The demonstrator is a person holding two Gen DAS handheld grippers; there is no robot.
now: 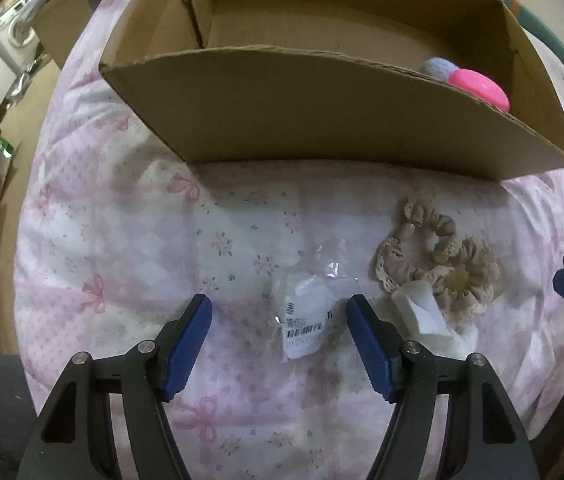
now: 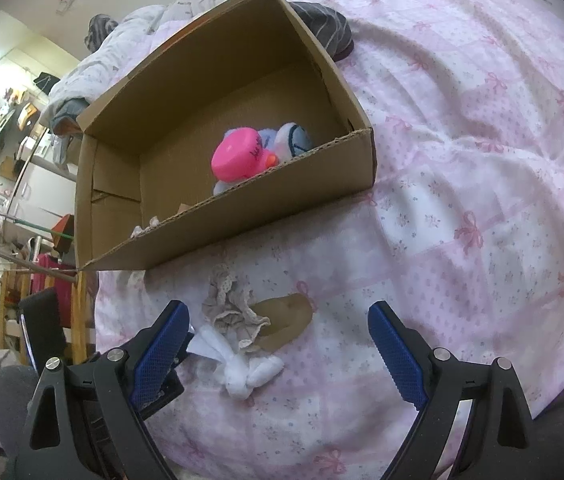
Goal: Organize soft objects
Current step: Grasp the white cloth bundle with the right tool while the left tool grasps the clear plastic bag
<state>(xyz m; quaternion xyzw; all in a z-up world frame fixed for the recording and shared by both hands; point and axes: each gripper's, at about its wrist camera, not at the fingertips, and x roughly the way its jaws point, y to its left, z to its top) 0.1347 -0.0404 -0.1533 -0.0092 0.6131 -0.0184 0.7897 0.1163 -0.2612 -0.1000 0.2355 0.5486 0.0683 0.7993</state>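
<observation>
box (image 1: 322,120) wall hiding pink toy (image 1: 482,88), label (image 1: 302,332) unreadable

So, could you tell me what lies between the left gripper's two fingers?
A small clear plastic packet with a barcode label lies on the bedspread between the open left gripper, seen in the left wrist view.

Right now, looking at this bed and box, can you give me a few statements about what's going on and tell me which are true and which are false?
1. The pink toy lies inside the cardboard box. True.
2. The beige scrunchies are in the box. False: they lie on the bedspread in front of it.
3. The left gripper is clamped on the clear packet. False: its jaws stand open around it.
4. The right gripper is open. True.
5. The white knotted cloth lies beside the scrunchies. True.
</observation>
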